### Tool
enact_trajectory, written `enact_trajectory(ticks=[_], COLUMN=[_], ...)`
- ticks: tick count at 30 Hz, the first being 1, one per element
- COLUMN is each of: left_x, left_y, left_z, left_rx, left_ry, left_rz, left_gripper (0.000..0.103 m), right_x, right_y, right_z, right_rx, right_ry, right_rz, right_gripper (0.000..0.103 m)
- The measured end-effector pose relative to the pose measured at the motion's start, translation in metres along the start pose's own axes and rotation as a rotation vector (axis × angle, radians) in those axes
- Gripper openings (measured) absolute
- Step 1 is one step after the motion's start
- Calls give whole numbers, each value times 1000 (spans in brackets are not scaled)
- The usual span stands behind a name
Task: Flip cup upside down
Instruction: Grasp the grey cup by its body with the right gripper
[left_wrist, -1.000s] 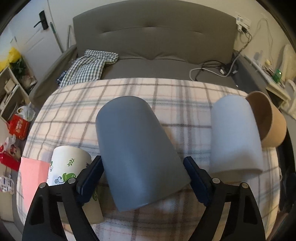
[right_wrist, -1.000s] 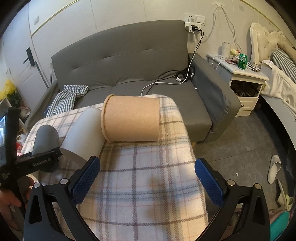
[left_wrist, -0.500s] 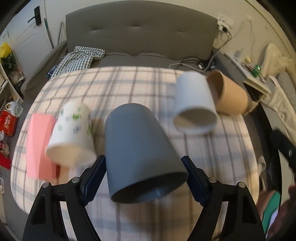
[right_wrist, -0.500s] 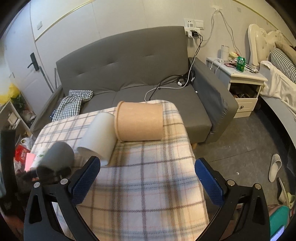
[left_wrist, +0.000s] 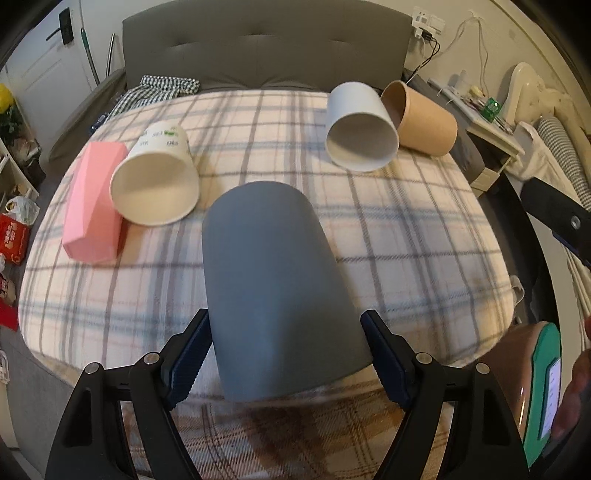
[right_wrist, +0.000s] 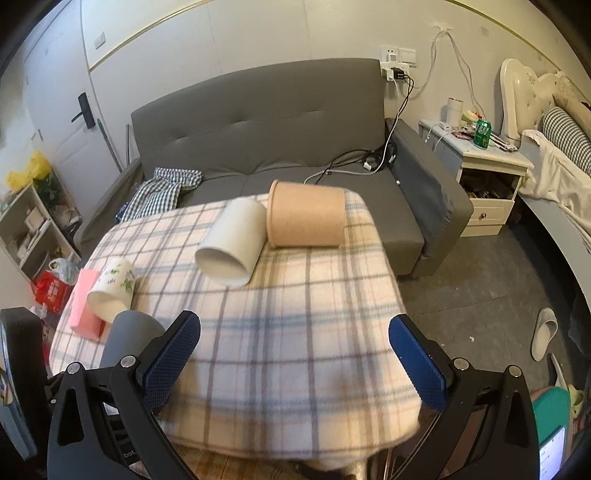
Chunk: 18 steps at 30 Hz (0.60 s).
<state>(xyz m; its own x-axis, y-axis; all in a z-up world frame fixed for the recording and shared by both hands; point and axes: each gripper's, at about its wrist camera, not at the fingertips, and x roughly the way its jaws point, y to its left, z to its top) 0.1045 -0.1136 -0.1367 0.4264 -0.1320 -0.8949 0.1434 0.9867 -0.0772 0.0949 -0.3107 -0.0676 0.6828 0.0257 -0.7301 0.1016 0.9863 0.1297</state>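
At the lower centre of the left wrist view, the left gripper (left_wrist: 286, 354) clamps a smooth grey plastic cup (left_wrist: 275, 291) above the plaid tablecloth (left_wrist: 424, 236) (its base pointing away), while the right gripper (right_wrist: 295, 358) gapes wide, holding nothing.

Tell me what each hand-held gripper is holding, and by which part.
The left hand-held gripper grips the grey cup by its sides near the wider end. The right hand-held gripper is open, holding nothing.

Surface: plaid-blanketed table (left_wrist: 406, 236)
Left side: pink box (left_wrist: 94, 203), printed paper cup (left_wrist: 157, 184) (touching)
Far right: white cup (left_wrist: 360, 129), brown paper tub (left_wrist: 424, 120), both sideways
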Motion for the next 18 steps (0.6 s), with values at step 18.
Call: enact_trajectory(ticks=[18], left_x=[-62], left_y=[11], left_z=[-16], left_rx=[76], left_ry=[-116], left_rz=[13], left_gripper=[91], right_x=[-35], right_y=[20], right_z=[1], right_rx=[-44], right_ry=[1], right_rz=[-43], right_gripper=[103])
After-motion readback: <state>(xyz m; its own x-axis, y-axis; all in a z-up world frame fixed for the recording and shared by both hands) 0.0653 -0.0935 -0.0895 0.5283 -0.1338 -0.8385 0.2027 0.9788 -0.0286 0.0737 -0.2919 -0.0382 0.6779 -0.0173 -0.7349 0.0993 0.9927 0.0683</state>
